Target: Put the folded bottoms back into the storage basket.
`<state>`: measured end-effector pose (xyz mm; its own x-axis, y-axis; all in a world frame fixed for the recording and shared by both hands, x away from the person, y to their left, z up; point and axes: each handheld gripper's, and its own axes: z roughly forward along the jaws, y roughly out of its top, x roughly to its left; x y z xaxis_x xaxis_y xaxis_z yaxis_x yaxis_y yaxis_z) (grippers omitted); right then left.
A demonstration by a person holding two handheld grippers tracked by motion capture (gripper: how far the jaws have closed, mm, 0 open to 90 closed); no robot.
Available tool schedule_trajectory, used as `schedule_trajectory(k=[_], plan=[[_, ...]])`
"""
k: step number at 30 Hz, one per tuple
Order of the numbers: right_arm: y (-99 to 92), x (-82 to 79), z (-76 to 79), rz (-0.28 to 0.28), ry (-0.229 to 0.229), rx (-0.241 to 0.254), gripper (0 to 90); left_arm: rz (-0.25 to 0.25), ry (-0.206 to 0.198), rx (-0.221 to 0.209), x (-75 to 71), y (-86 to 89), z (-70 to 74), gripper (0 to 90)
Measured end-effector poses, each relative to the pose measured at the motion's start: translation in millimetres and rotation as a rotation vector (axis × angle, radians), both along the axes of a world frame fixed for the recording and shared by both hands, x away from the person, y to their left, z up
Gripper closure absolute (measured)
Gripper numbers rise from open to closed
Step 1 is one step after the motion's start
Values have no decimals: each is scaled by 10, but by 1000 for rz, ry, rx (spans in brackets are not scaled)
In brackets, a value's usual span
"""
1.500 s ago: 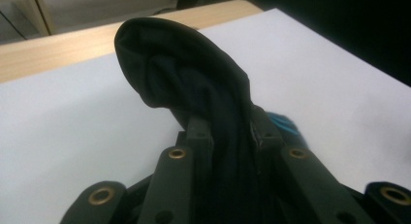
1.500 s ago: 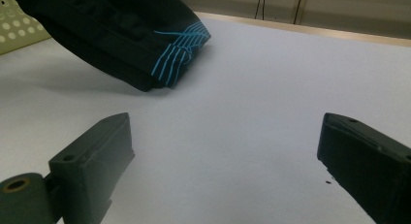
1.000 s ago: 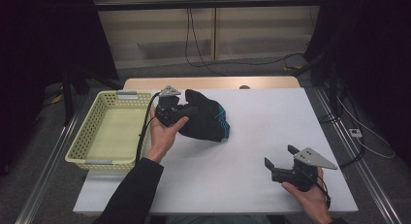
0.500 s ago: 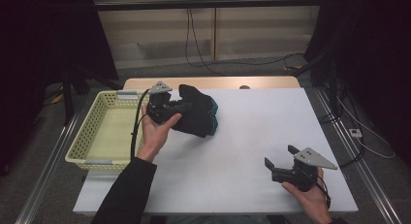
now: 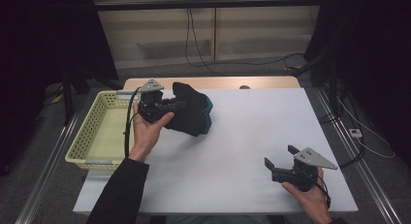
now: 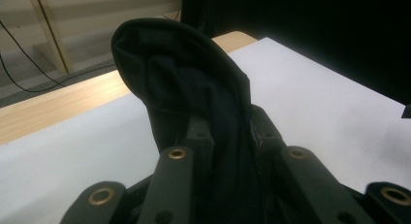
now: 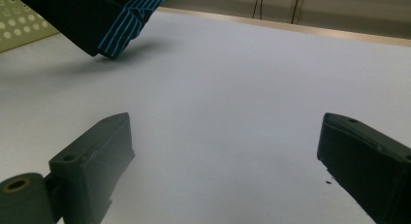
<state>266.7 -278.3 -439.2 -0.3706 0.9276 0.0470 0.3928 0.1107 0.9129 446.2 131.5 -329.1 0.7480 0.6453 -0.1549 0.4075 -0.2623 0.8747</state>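
Note:
A black folded garment with teal-blue stripes [image 5: 191, 112] hangs lifted off the white table [image 5: 242, 136], at its back left. My left gripper [image 5: 177, 105] is shut on it, with dark cloth [image 6: 194, 88] bunched between the jaws in the left gripper view. The garment's striped edge [image 7: 123, 20] floats above the table at the top left of the right gripper view. My right gripper [image 5: 281, 161] rests near the front right of the table, jaws wide apart with nothing between them [image 7: 225, 146].
A pale yellow mesh basket [image 5: 92, 132] stands at the table's left edge, just left of the left hand. A wooden strip [image 5: 261, 82] runs along the table's far edge. Cables lie on the floor behind and to the right.
The left hand has carried the garment left and upward, toward the basket. The right hand and its gripper have stayed put.

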Motion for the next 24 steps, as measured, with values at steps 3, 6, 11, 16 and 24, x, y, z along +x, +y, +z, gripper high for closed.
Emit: schedule_trajectory(k=[3, 6, 11, 16, 24], plan=[[1, -2, 1, -1, -1, -1, 56, 3, 4, -7, -13, 36, 26, 757], [0, -2, 1, -1, 0, -1, 56, 5, 3, -22, -28, 80, 55, 756], [1, -2, 1, 0, -1, -3, 56, 6, -4, -35, -57, 157, 102, 756], [3, -3, 2, 3, -3, -3, 56, 10, -10, -21, -98, 201, 122, 756], [3, -5, 3, 4, -3, -1, 56, 11, -26, -40, -152, 275, 213, 756]])
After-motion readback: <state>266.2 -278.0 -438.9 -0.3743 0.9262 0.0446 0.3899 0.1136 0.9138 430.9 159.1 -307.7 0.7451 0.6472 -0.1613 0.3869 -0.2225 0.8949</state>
